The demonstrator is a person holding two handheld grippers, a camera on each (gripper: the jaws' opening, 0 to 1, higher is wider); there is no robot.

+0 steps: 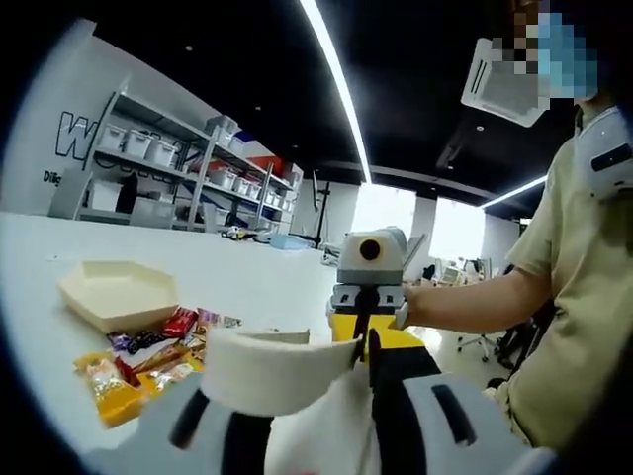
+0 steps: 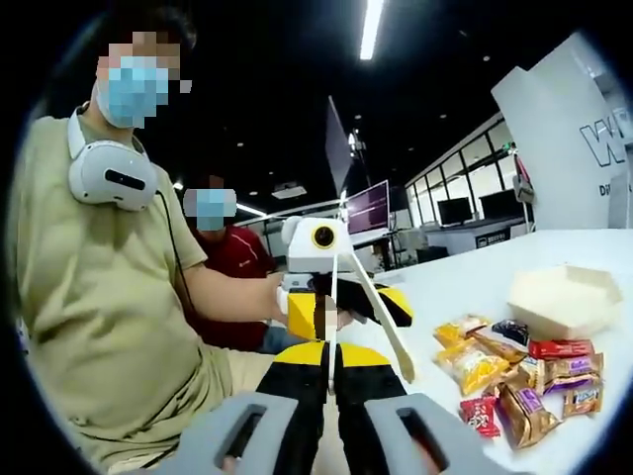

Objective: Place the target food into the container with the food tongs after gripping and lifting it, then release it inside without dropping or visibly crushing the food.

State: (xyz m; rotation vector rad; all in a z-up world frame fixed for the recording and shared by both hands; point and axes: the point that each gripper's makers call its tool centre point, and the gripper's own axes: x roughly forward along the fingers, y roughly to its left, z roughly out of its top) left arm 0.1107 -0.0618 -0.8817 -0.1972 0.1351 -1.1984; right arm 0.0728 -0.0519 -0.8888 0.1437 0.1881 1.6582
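The left hand-held gripper (image 1: 315, 381) has its jaws closed on the cream-coloured food tongs (image 1: 272, 368), whose broad curved end sits right in front of its camera. In the right gripper view those tongs (image 2: 381, 317) angle down from the left hand-held gripper (image 2: 331, 302). The right hand-held gripper (image 2: 331, 381) has its jaws together, holding nothing. Snack packets (image 2: 514, 381) lie heaped on the white desk (image 2: 465, 277), just beside the hexagonal container (image 2: 564, 297).
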